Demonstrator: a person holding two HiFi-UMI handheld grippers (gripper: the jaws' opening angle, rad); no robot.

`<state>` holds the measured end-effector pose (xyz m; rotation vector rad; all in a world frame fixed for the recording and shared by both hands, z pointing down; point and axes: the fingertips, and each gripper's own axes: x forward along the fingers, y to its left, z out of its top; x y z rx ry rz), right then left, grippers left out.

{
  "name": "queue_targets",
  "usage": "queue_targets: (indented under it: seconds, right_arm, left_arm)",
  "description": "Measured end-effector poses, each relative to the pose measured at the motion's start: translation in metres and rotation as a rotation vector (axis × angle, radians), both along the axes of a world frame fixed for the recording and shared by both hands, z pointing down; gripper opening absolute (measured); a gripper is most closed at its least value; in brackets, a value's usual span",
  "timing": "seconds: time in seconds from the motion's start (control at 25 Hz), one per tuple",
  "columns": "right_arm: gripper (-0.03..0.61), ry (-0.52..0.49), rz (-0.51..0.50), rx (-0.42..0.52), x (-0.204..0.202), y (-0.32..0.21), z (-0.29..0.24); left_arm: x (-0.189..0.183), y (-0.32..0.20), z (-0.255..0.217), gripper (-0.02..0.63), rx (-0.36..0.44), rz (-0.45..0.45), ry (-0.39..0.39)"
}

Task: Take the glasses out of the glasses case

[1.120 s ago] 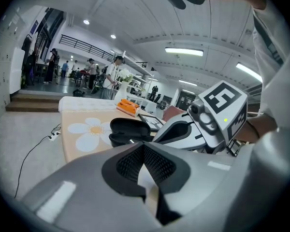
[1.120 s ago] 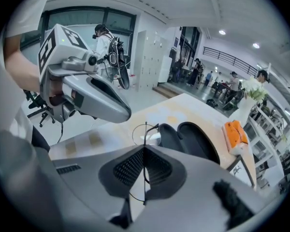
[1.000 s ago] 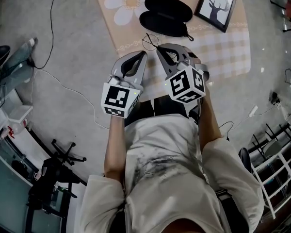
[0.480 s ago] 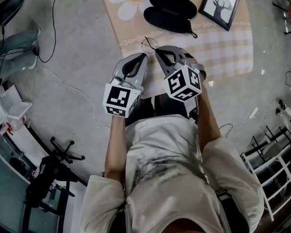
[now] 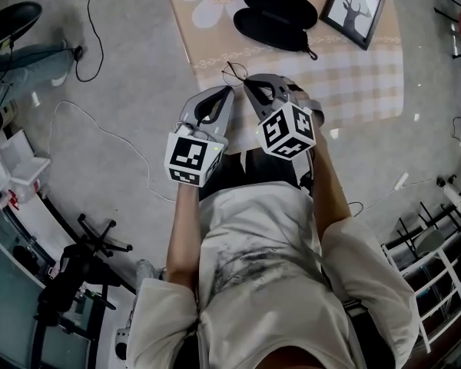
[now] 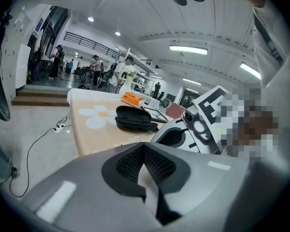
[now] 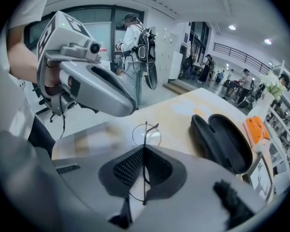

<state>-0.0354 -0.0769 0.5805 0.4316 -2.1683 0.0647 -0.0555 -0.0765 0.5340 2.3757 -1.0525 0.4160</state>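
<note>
Nearer the person than the case (image 5: 275, 15), the right gripper (image 5: 250, 83) is pinching the glasses (image 5: 234, 71) by a thin wire part. Its jaws are pressing together on the wire, so the lens ring is sticking out past the tips above the bench (image 5: 361, 75). I judge the glasses are being held clear of the case, which is lying open and showing nothing inside. The left gripper (image 5: 229, 91) is hovering on that same near side of the case, jaws pressing together on nothing, perhaps waiting to steady the wire. A beige daisy-and-check cloth is covering the bench, and a deer picture (image 5: 356, 10) is lying just beside the case. Far behind the case, people are standing about a big strip-lit hall.
</note>
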Motion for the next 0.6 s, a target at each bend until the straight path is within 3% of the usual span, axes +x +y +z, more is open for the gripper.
queue_targets:
  seconds: [0.6]
  right_arm:
    - [0.025,0.021,-0.013,-0.009,-0.0019,0.0035,0.0071]
  left_arm:
    - [-0.0023,-0.0002,0.0017,0.008,0.0,0.002,0.003]
